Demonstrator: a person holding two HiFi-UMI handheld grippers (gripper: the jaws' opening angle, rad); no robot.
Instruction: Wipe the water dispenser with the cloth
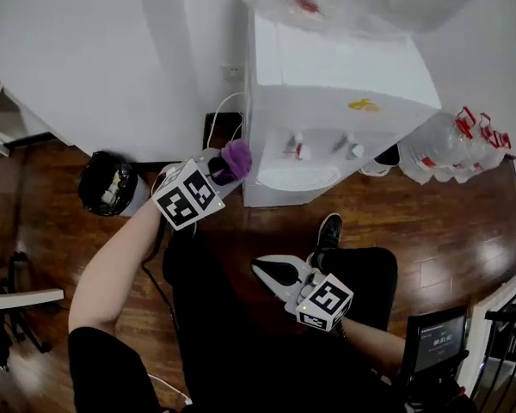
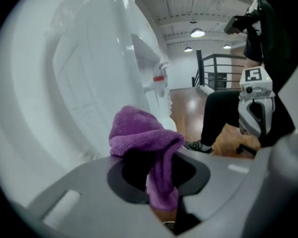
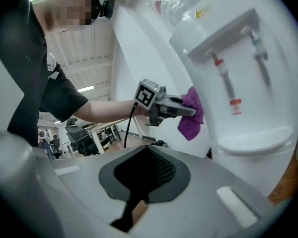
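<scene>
The fuzzy purple cloth [image 2: 144, 138] sits bunched in the left gripper [image 1: 226, 165] — jaws pinched on it — against the smooth white side wall of the boxy water dispenser [image 1: 327, 101]. The right gripper [image 3: 145, 172] hangs low, jaws together, empty. Clear red-capped jugs [image 1: 454, 149] stand beside the dispenser; a round black bin [image 1: 107, 183] holds something pale.

The dark brown wooden plank floor [image 1: 439, 231] carries a white box-shaped water dispenser [image 1: 327, 101] at the far wall. A round black bin [image 1: 110, 183] stands to its left. Clear plastic water jugs with red caps [image 1: 451, 149] cluster at its right, and a black shoe [image 1: 328, 231] rests nearer.
</scene>
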